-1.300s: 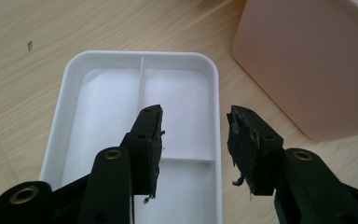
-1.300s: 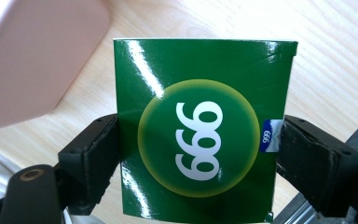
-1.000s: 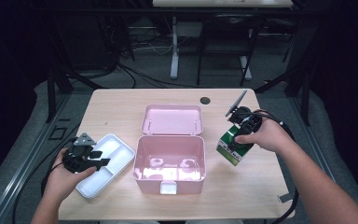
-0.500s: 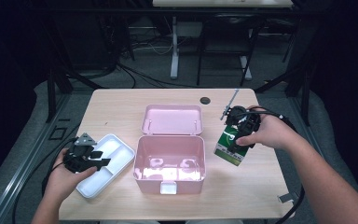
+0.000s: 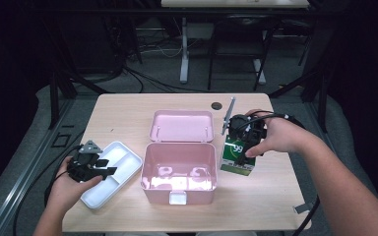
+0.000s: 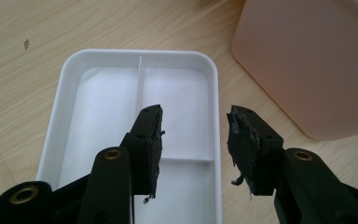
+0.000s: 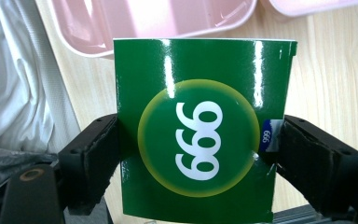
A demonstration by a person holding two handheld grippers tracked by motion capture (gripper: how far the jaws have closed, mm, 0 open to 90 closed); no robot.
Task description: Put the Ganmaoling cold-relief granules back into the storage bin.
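Green box (image 5: 237,156): right of centre, clamped between the right gripper's (image 5: 242,139) pads; since a second ago carried left, now just beside the open pink case (image 5: 179,167).
Left gripper (image 5: 94,167): lower left, jaws apart and empty above the white tray (image 5: 123,158), unmoved.
Worktop (image 5: 128,110): unchanged.
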